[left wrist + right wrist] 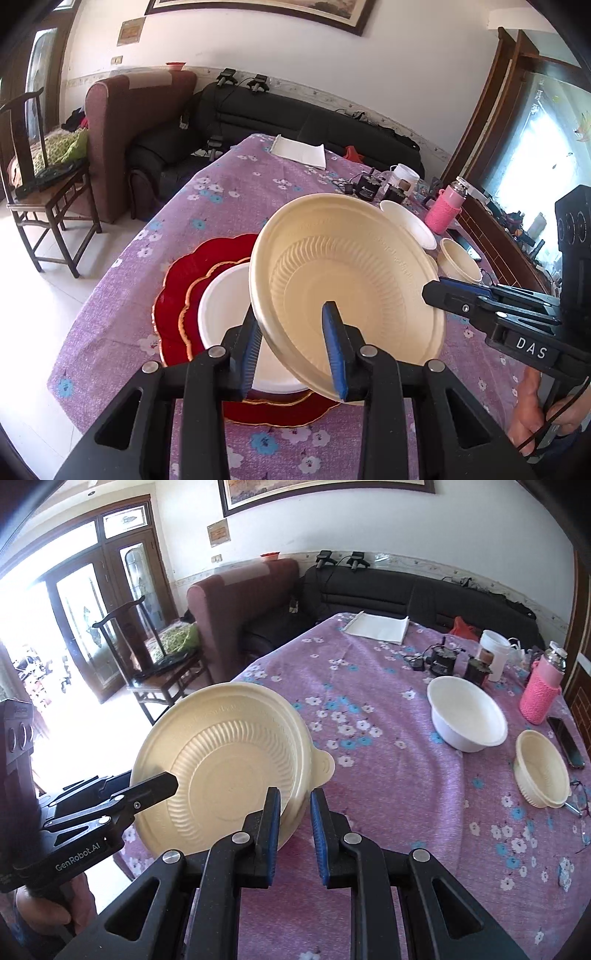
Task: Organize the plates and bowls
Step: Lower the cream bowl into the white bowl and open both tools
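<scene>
A large cream bowl (pixel 351 273) is tilted in the air above a stack: a red scalloped plate (pixel 177 306) with a white plate (pixel 221 306) on it. My left gripper (pixel 295 347) straddles the bowl's near rim and holds it. My right gripper (pixel 293 830) straddles the same bowl's (pixel 225 768) right rim; its jaws look slightly apart around the rim. The right gripper also shows in the left wrist view (pixel 443 293). A white bowl (pixel 467 714) and a small cream bowl (pixel 541 768) sit on the table at the right.
The table has a purple floral cloth (pixel 388 794). A pink bottle (pixel 541 694), a phone (pixel 565 742), a white mug (pixel 495 655), small dark devices (pixel 443 659) and a folded white cloth (pixel 378 627) lie toward the far side. Sofas and a wooden chair (pixel 40 192) stand beyond.
</scene>
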Tool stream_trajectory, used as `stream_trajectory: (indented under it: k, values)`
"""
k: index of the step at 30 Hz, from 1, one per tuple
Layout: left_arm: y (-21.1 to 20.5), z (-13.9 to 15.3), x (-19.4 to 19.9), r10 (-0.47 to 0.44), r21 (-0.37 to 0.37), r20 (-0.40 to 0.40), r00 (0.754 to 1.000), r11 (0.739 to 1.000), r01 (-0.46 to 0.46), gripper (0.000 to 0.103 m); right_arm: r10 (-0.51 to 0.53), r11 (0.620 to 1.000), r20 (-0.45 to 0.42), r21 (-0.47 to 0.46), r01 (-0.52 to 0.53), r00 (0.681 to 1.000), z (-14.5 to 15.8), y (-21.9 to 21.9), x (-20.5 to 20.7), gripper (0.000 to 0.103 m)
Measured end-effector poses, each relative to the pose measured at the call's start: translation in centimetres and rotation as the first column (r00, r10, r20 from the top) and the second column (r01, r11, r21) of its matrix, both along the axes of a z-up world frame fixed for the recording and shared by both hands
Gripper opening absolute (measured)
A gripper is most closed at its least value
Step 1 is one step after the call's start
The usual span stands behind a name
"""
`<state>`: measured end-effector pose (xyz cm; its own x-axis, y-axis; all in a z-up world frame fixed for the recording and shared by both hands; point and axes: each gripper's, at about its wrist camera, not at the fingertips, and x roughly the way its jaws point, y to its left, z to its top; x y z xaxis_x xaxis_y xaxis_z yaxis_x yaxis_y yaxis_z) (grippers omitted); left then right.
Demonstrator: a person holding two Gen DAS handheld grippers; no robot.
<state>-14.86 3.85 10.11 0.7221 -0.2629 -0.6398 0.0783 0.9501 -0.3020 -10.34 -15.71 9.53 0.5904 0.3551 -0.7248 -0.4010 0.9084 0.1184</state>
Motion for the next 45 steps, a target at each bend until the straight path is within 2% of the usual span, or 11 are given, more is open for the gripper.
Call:
stream_trajectory:
  k: [7,19,37,41,45]
  values:
    - [2.7,-1.0,0.8,0.076,-0.025,-0.026,0.997,0.997,-0.076,0.031,0.048,0.999,-0.068,0.029,-0.046,0.997,-1.8,2.8,1.5,0.019]
    - [3.4,-2.8,2.0,0.091,-0.016,-0.073,0.993,0.996,-0.092,0.031,0.06,0.997,-0.161,0.047,-0.054,0.985,-3.8,3.5,2.9,0.019]
    - [4.0,-3.3,2.4,0.121,-0.018,-0.083,0.989,0.992,-0.123,0.031,0.059,0.998,-0.157,0.043,-0.053,0.986,-4.2,3.8,3.4,0.019]
    - [4.2,-3.1,2.3,0.127,-0.012,-0.076,0.989,0.992,-0.129,0.031,0.062,0.998,-0.147,0.027,-0.059,0.987,-3.9,4.0,3.0,0.031]
    - [4.4,-2.8,2.0,0.14,-0.008,-0.065,0.988,0.99,-0.141,0.031,0.066,0.998,-0.128,0.031,-0.063,0.99,-3.5,3.8,2.7,0.037]
